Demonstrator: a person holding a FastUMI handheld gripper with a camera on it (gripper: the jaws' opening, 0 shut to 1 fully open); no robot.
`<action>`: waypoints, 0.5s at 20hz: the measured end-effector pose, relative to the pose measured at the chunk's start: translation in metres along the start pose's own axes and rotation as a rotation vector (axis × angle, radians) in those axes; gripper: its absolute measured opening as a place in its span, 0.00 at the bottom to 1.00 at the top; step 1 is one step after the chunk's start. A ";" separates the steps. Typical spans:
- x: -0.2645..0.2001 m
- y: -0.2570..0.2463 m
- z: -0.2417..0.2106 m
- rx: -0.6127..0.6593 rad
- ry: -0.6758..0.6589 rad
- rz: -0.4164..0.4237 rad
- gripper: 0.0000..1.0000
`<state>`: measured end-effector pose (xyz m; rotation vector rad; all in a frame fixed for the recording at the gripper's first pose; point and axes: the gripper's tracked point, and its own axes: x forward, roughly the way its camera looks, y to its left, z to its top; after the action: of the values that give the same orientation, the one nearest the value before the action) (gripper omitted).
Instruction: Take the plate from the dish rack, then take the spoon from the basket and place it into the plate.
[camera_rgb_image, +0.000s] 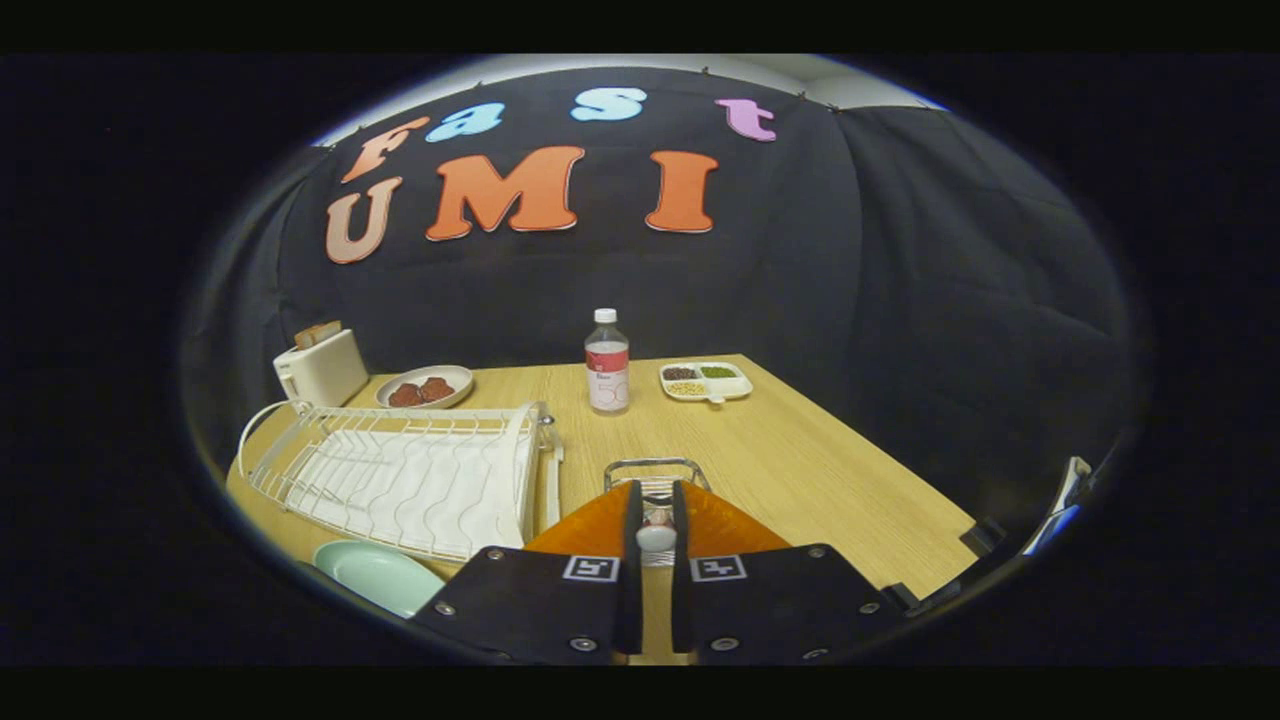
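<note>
The gripper view looks forward over a wooden table (800, 450), and the dish rack (400, 480) serves as the landmark. The rack is white wire, and no plate stands in it. The plate (375, 575), pale green, lies flat on the table just in front of the rack's near edge and to the left of the gripper (657, 515), so the first part of the task looks done.

To the right of the rack, a small wire basket (655, 475) sits just beyond the fingertips. The fingers are drawn close together with only a narrow gap, and in that gap sits a small pale rounded thing, most likely the end of the spoon (656, 537). It seems to be pinched between them, though whether both fingers truly press on it cannot be told.

Behind the rack stand a toaster (320, 368) and a dish of brown food (425, 387). Further right of these are a bottle (607, 362) and a divided tray (705, 381).

The spoon is probably light, stiff and smooth, so it may twist or slip in a narrow pinch. A hold on the handle, near its middle, would keep it level. The plate looks hard and breakable, so the spoon should be lowered in gently, not dropped.
</note>
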<state>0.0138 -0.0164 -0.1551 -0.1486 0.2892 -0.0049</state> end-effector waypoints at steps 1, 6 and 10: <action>-0.006 0.002 0.006 -0.006 -0.014 0.002 0.12; -0.047 0.019 0.033 -0.023 -0.074 0.022 0.11; -0.080 0.051 0.048 -0.049 -0.131 0.083 0.11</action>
<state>-0.0501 0.0432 -0.0942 -0.1851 0.1642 0.0938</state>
